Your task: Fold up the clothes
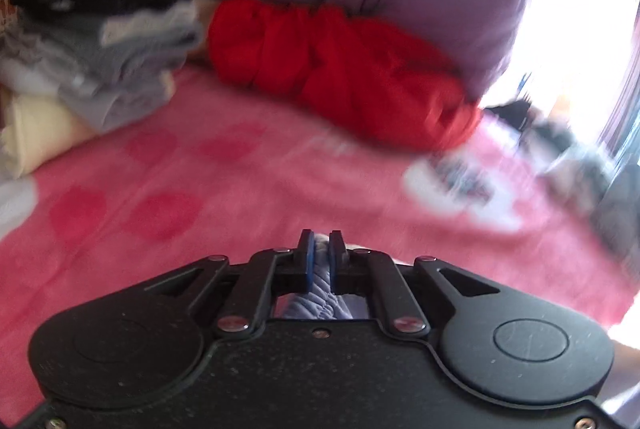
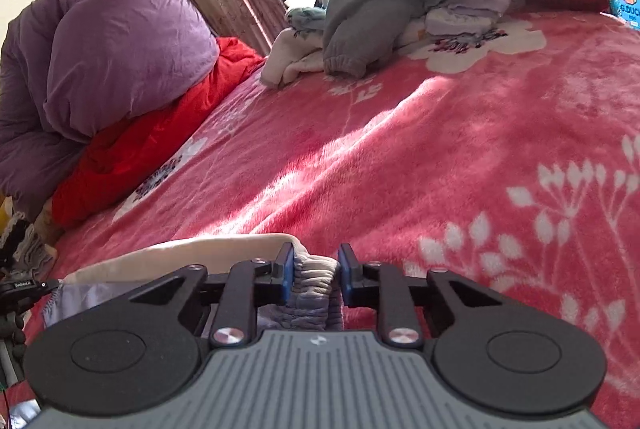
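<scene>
Pale lilac ribbed garment (image 2: 312, 281) pinched at both ends above the pink floral fleece blanket (image 2: 440, 149).
The left gripper (image 1: 320, 253) and right gripper (image 2: 314, 265) each clamp bunched fabric; the grey clothes pile (image 2: 380, 13) lies well apart.

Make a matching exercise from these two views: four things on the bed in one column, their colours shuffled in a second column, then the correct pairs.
Things:
1. bed blanket
2. big bundled quilt
3. sweatpants on the far pile
4. padded cover under the quilt

Colours:
A. grey
B. bright red
C. pink with white flowers
D. purple

Pairs: 1-C, 2-D, 3-A, 4-B
</scene>
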`<state>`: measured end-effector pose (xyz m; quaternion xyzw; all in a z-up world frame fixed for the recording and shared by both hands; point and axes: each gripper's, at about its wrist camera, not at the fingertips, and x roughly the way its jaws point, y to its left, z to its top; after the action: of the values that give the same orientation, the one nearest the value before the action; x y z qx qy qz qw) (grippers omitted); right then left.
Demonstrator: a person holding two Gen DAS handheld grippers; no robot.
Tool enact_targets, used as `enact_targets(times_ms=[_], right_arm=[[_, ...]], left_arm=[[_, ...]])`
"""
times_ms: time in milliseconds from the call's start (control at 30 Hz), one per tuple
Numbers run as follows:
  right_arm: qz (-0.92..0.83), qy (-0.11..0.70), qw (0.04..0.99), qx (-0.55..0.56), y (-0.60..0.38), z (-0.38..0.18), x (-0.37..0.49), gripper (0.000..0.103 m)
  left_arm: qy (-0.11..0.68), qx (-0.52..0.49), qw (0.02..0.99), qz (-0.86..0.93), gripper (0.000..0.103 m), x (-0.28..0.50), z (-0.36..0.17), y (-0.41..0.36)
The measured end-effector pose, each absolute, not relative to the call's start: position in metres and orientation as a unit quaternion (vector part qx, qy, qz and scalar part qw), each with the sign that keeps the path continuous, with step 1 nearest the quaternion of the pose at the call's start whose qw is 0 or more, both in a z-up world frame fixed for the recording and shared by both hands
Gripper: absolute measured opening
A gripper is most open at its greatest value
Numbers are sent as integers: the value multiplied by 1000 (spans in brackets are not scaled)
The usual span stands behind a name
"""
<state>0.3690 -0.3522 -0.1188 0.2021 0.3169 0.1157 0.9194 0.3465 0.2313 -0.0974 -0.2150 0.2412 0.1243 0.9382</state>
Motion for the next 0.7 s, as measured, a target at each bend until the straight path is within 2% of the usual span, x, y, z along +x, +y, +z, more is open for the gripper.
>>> enact_targets(times_ms=[200, 267, 400, 467, 533, 600, 700], right_arm=[[79, 349, 912, 201, -362, -133, 387, 24], [78, 358, 913, 177, -355, -134, 389, 26], [74, 366, 914, 160, -353, -130, 388, 39], [64, 363, 916, 159, -355, -127, 386, 42], [48, 352, 924, 142, -355, -118, 381, 52], [34, 336, 934, 120, -353, -106, 374, 54], [68, 320, 940, 98, -347, -92, 369, 48]], left_arm=[[293, -146, 933, 151, 4, 380, -117, 208], [283, -149, 935, 152, 5, 378, -112, 211], [301, -156, 923, 184, 7, 378, -117, 224], [275, -161, 926, 200, 7, 365, -112, 228], [239, -154, 940, 187, 7, 353, -96, 224], [228, -152, 951, 147, 7, 351, -85, 215], [248, -154, 954, 71, 7, 364, -87, 200]])
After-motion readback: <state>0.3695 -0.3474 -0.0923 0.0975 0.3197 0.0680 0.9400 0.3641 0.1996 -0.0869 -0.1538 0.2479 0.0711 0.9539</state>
